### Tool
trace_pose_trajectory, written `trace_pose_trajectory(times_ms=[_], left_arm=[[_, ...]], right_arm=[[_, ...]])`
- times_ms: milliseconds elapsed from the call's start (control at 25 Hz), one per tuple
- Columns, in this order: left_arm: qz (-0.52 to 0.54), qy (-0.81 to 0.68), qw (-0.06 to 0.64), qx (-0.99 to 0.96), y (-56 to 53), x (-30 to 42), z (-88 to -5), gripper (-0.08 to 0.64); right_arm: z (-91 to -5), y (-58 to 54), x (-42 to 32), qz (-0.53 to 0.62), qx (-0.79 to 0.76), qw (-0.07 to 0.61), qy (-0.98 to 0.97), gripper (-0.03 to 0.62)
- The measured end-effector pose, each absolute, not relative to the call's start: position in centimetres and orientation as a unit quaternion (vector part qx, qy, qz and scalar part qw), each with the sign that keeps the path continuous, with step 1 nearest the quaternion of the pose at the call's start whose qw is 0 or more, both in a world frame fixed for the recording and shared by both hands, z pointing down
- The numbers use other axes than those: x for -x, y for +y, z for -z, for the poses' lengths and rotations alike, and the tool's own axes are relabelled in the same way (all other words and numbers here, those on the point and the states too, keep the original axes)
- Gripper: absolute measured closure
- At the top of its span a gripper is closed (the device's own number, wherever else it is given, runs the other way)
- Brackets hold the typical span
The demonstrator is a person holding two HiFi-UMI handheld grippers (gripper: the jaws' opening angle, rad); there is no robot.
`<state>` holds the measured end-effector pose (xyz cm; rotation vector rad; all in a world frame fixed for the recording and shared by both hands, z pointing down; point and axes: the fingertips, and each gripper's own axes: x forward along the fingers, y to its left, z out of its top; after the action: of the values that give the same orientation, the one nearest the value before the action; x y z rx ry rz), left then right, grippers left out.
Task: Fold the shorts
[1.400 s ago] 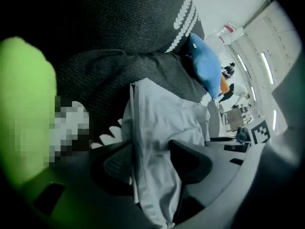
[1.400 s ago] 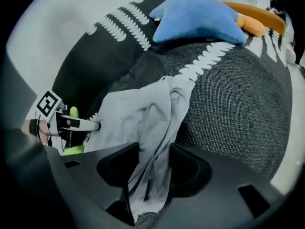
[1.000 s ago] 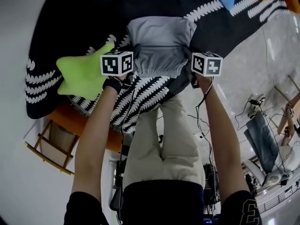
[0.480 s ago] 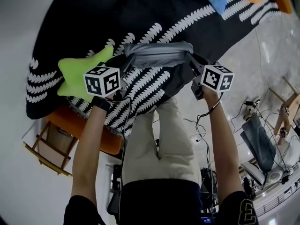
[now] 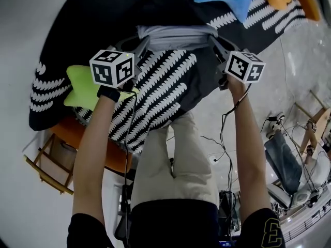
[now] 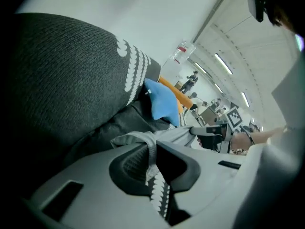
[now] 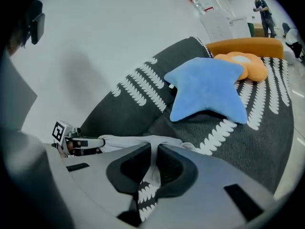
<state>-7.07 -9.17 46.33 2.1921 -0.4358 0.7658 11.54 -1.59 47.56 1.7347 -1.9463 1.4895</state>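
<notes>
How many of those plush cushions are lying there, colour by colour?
Green cushion: 1
Blue cushion: 1
Orange cushion: 1
Total: 3

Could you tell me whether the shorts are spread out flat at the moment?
No: the shorts form a bunched grey band stretched between the left gripper and the right gripper, each shut on one end.
</notes>
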Motion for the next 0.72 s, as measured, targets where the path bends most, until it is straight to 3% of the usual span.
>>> trace_pose_trajectory(times_ms=[320,560,720], left_arm=[[-0.271,-0.192,0.351,-0.875,-12.1,7.4,-44.9,0.525],[-0.326,-0.197,0.359,-0.852,-6.0,10.8,-54.2,0.525],[-0.364,-0.176,0.374,-0.834,-1.9,12.3,-56.4,0.506]], right_arm=[[-45.8,-5.6,-11.1,-0.443,-0.581,0.064,-0.68,0.546],[-56.0,1.2,-7.4,-0.488,-0.536,0.164,-0.668,0.546],[-57.6,4.8,-6.0,-0.497,-0.52,0.203,-0.664,0.54]])
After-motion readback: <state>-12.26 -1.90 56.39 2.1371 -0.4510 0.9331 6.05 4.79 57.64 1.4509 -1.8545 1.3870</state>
